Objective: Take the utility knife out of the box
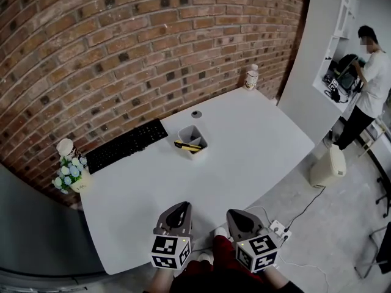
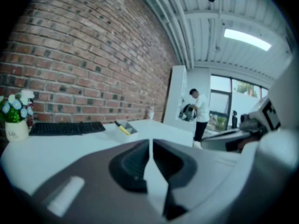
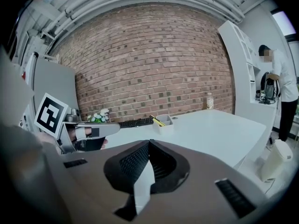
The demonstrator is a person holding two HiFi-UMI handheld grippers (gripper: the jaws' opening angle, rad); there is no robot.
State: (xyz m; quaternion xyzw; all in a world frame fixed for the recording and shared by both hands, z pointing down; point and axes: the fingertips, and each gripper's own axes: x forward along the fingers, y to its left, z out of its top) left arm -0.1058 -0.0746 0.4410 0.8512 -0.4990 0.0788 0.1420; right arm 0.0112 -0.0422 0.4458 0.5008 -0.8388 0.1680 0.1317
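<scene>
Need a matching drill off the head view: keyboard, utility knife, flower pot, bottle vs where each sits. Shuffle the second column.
1. keyboard
2. utility knife
3. flower pot
4. bottle

A. far right corner of the table, by the brick wall
B. inside the box
C. left end of the table
D. along the wall, between flower pot and box

Pairs: 1-D, 2-B, 3-C, 4-A
</scene>
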